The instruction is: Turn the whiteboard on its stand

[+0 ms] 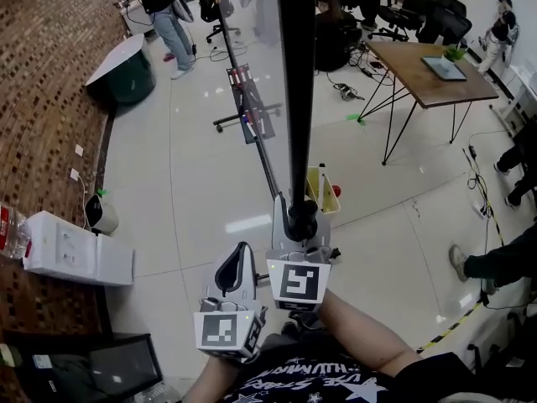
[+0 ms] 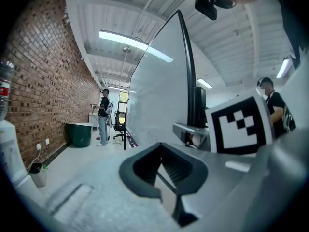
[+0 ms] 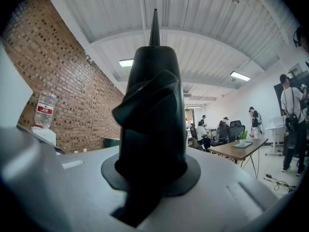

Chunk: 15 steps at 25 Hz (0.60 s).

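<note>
The whiteboard (image 1: pixel 252 23) stands edge-on in front of me, its black side frame (image 1: pixel 295 74) running straight up the head view. My right gripper (image 1: pixel 302 222) is shut on that frame near its lower end; in the right gripper view the black frame (image 3: pixel 153 95) fills the space between the jaws. My left gripper (image 1: pixel 237 269) hangs just left of it, apart from the board, its dark pads (image 2: pixel 145 170) closed together with nothing held. In the left gripper view the white board face (image 2: pixel 159 95) rises to the right of centre.
The stand's wheeled foot (image 1: pixel 243 117) stretches away on the pale floor, and a yellow tray (image 1: pixel 319 190) hangs by the frame. A wooden table (image 1: pixel 428 70) stands at the right, a white box (image 1: pixel 75 250) and brick wall at the left. People stand and sit at the back.
</note>
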Each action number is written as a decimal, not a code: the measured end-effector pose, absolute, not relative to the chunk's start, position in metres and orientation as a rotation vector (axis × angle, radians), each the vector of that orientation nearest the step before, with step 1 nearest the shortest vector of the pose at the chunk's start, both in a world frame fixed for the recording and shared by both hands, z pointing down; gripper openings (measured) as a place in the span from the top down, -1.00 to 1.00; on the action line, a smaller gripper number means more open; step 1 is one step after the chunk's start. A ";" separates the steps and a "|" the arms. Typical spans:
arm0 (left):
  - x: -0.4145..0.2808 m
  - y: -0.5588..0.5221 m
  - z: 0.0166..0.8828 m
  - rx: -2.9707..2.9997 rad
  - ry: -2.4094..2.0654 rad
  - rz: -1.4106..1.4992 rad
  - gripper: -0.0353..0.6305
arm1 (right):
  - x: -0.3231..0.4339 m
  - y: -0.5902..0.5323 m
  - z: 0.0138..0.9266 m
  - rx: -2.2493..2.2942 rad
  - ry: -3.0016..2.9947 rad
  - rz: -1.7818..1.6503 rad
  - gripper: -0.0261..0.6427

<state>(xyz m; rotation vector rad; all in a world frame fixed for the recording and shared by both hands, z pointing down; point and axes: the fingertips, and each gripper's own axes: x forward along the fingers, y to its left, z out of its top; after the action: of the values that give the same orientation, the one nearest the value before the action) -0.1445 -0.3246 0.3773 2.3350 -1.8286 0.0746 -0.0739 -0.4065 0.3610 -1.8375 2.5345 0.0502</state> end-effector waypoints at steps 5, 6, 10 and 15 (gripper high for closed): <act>-0.152 -0.298 0.377 2.333 -1.825 0.054 0.88 | -0.078 -0.380 0.360 -1.840 2.529 0.065 0.67; -0.154 -0.293 0.377 2.334 -1.825 0.051 0.88 | -0.079 -0.374 0.360 -1.838 2.526 0.068 0.67; -0.159 -0.275 0.378 2.339 -1.808 0.051 0.88 | -0.078 -0.349 0.356 -1.826 2.522 0.079 0.67; -0.157 -0.255 0.384 2.344 -1.765 0.070 0.88 | -0.076 -0.321 0.355 -1.817 2.537 0.073 0.67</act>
<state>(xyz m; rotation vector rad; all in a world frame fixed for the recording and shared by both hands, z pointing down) -0.1569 -0.2547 0.3841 2.3436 -1.7650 0.0700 -0.0765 -0.3210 0.3546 -1.8165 2.5372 0.0733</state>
